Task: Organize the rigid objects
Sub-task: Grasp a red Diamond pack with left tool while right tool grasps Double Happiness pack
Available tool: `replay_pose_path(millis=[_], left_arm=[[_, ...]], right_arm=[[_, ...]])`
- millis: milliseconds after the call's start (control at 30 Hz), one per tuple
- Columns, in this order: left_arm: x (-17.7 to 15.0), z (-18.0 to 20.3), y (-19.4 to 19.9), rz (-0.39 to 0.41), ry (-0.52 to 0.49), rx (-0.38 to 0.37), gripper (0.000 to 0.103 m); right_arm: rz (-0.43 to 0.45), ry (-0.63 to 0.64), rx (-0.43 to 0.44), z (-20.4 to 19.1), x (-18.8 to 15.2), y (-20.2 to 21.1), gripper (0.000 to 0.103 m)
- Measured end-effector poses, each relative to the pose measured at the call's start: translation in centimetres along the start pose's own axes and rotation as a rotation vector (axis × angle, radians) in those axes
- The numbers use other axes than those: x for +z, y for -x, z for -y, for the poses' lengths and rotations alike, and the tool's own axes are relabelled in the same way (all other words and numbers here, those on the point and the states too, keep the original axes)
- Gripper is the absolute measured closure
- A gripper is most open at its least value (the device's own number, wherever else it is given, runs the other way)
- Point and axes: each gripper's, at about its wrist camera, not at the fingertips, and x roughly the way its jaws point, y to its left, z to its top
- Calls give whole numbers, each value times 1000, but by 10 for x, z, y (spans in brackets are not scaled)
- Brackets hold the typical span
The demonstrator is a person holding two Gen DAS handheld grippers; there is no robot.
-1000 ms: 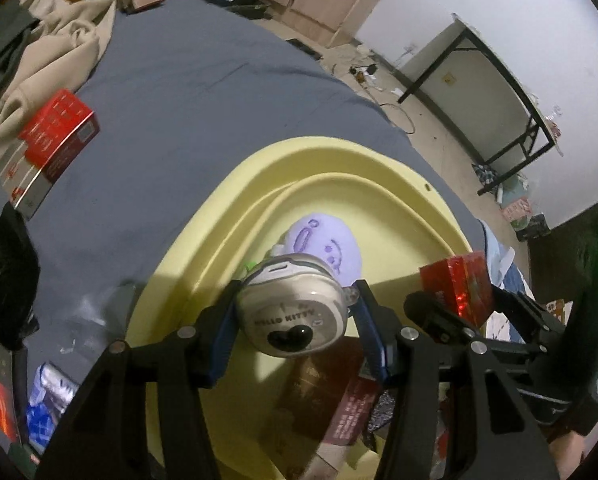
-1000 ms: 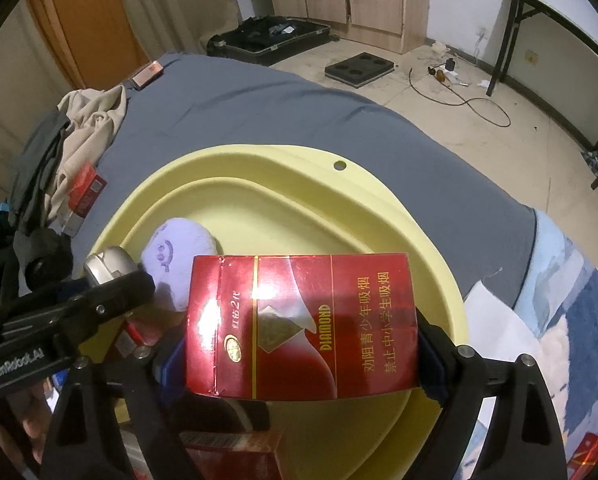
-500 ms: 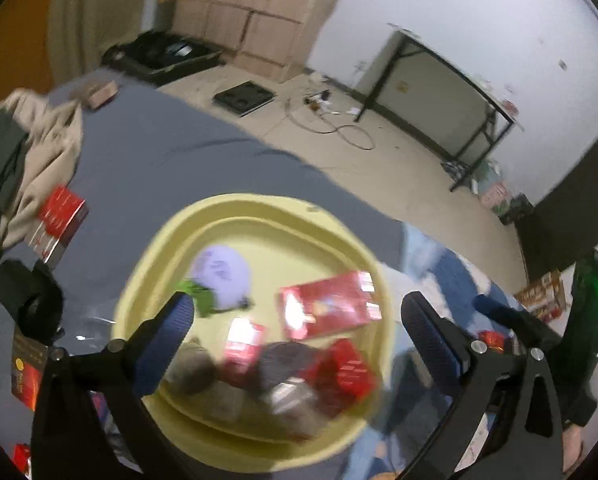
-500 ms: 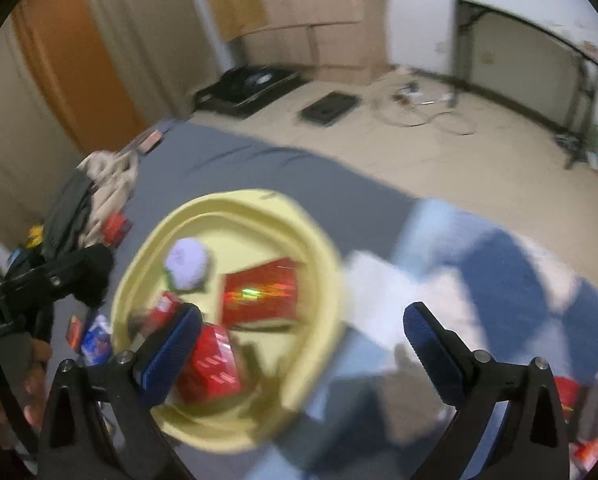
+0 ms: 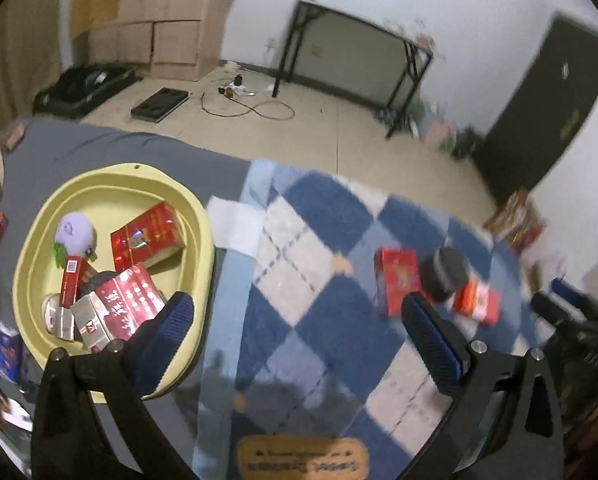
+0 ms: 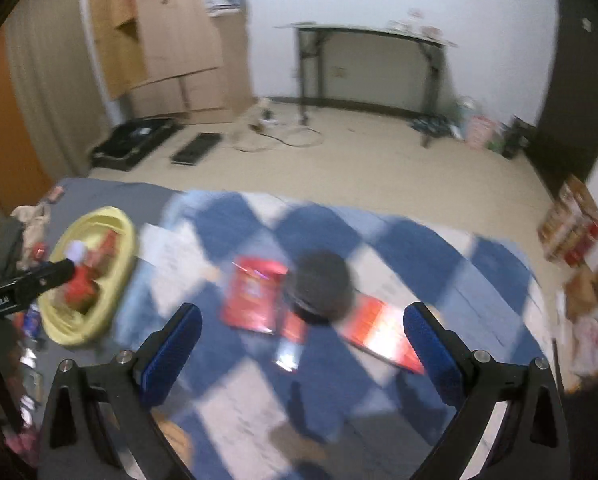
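I see my left gripper (image 5: pixel 299 316) and right gripper (image 6: pixel 299 320) both spread wide, empty, above the blue checkered blanket (image 5: pixel 339 240); red boxes fill the yellow plastic basin (image 5: pixel 111 184).

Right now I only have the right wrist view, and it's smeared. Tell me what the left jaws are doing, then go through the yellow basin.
Observer: The left gripper has its jaws wide open with nothing between them, above the checked blanket.
Operator: Now the basin.
Observer: The yellow basin is well filled. A red box lies flat on its far side.
Operator: Name the pale blob beside that box.
Observer: It's a round purple toy with a face drawn on it, just left of the red box.
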Motion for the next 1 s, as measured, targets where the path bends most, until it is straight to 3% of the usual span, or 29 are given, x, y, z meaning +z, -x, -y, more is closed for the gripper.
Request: replay_pose_path(millis=[167, 367, 467, 600, 800, 1000], left_arm=[[-12, 26, -15, -40, 14, -55, 0], [-28, 74, -51, -95, -104, -7, 0], [-29, 95, -78, -120, -148, 14, 0], [-28, 116, -119, -151, -163, 9, 0], [-20, 120, -163, -164, -127, 31, 0], [-19, 116, -183, -176, -117, 31, 0]], right_arm=[[-25, -135, -16, 51, -39, 0, 0], [-65, -233, -58, 88, -54, -28, 0], [-101, -244, -63, 88, -50, -52, 0], [-114, -361, -25, 84, -43, -75, 0], [-133, -334, -53, 77, -40, -103, 0], [-136, -332, -70, 74, -30, -133, 0]])
